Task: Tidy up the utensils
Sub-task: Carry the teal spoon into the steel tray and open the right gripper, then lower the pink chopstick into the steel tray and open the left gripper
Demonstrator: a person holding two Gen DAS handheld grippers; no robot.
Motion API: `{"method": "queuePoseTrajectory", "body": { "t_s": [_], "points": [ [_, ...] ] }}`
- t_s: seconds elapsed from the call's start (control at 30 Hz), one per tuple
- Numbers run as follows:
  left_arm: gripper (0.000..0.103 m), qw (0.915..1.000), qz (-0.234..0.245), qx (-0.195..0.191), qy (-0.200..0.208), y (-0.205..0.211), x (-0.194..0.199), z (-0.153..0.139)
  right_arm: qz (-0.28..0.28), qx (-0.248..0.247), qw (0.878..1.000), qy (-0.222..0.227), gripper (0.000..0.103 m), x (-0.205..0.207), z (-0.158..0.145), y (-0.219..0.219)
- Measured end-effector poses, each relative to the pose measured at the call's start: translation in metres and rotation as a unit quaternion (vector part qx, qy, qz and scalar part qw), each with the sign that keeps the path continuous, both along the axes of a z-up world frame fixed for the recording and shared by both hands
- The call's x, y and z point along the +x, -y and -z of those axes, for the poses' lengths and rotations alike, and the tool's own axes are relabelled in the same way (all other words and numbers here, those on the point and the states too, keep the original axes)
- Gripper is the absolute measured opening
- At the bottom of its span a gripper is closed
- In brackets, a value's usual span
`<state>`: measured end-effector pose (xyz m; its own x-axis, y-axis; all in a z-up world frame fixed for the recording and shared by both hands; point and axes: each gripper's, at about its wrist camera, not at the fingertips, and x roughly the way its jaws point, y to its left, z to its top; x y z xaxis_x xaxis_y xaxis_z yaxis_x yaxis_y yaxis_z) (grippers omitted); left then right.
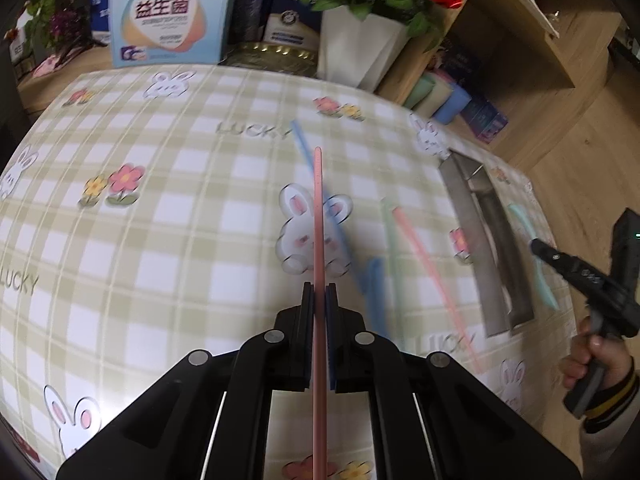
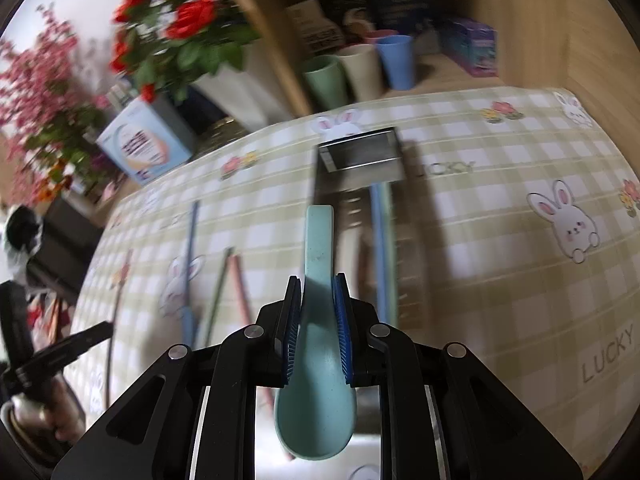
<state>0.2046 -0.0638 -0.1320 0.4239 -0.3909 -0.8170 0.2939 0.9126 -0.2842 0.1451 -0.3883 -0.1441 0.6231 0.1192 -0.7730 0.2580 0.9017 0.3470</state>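
Left gripper [image 1: 319, 292] jaws nearly closed, clamping a pink chopstick [image 1: 318, 216]; long axis runs straight out past the fingertips, its near end cut off by the frame. Right gripper [image 2: 319, 284] jaws narrowly parted, pinching a mint-green spoon [image 2: 316, 360]: handle forward over the metal tray [image 2: 360, 156], bowl behind the pads. Loose chopsticks on the checked tablecloth [image 1: 160, 220] are blurred.

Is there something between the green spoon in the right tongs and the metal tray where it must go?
Nothing visible blocks the way. The green spoon is clamped in the right tongs, and the metal tray lies directly ahead of it on the tablecloth. The tray already holds a blue stick along one side, so the remaining room is narrower.
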Motion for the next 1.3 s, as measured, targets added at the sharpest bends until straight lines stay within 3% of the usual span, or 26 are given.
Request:
{"method": "queuePoseTrajectory", "body": {
  "t_s": [0.47,0.8,0.93,1.07,1.3],
  "points": [
    [0.005,0.9987,0.048,-0.015,-0.002,0.071,0.012,-0.017,0.035,0.041,0.998,-0.043,0.017,0.020,0.043,-0.001],
    [0.005,0.9968,0.065,-0.035,-0.029,0.115,0.019,-0.019,0.028,0.050,0.998,-0.039,0.019,0.016,0.035,0.011],
    [0.005,0.9950,0.073,-0.049,-0.048,0.140,0.023,-0.017,0.029,0.016,0.999,-0.037,0.019,0.008,0.020,0.022],
    [0.005,0.9928,0.081,-0.061,-0.065,0.174,0.026,-0.015,0.030,-0.016,0.999,-0.040,0.045,-0.003,0.009,0.039],
    [0.005,0.9894,0.075,-0.074,-0.100,0.236,0.038,0.002,0.033,-0.039,0.997,-0.054,0.048,-0.015,0.010,0.066]
  ]
}}
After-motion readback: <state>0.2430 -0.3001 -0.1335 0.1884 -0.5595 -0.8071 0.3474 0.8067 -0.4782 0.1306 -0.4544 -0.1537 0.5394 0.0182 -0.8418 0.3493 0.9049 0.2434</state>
